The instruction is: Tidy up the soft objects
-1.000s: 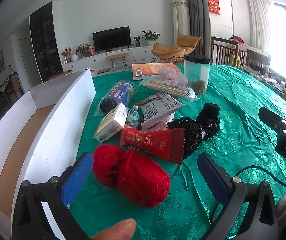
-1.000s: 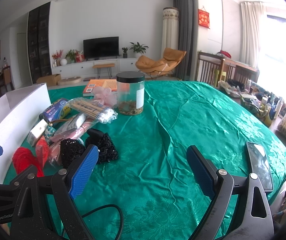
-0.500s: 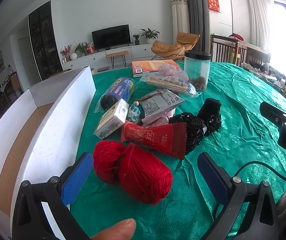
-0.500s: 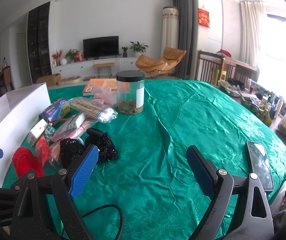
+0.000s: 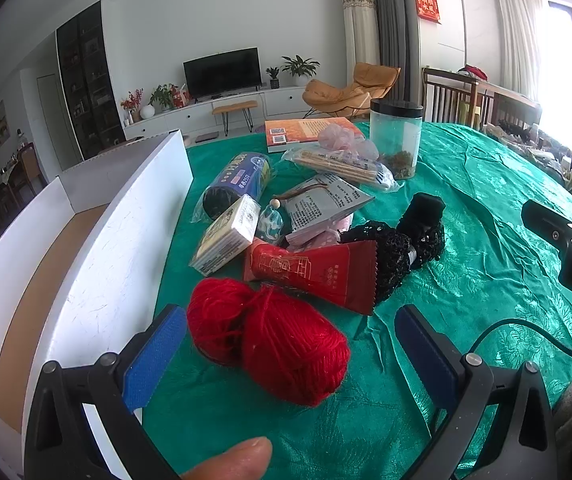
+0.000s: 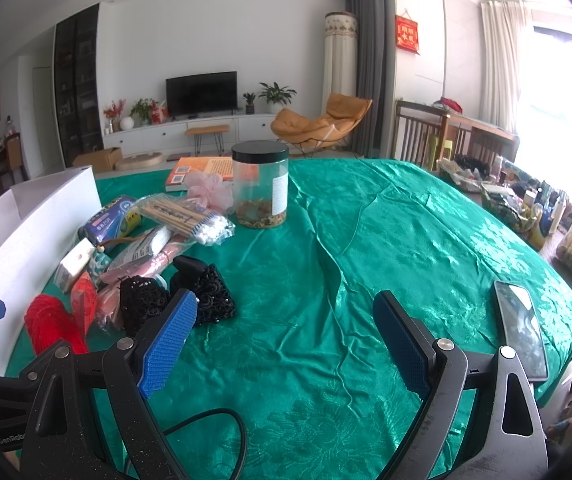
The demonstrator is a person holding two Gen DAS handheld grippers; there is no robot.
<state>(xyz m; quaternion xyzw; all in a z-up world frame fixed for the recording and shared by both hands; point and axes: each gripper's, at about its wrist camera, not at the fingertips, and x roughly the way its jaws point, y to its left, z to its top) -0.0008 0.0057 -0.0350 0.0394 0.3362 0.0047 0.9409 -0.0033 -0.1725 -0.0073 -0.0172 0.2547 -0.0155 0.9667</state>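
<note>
One white box (image 5: 126, 216), bare inside; lidded jar (image 6: 260, 188) part-filled with brown bits.

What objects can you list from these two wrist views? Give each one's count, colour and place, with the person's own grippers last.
Yarn: 1, red, nearest, between the left gripper's fingers.
Snack packet: 1, red, behind the yarn.
Lace bundles: 2, black, right of the packet.
Tissue pack: 1, pale, beside the box.
Rolled bag pack: 1, blue, further back.
Cotton swabs: 1 bag, wood and white, before the jar.
Jar: 1, clear, black lid, mid-table.
Book: 1, orange, far edge.
Box: 1, white, left.
Phone: 1, dark, right edge.
Tablecloth: 1, green.
Left gripper: open.
Right gripper: open, over bare cloth.
</note>
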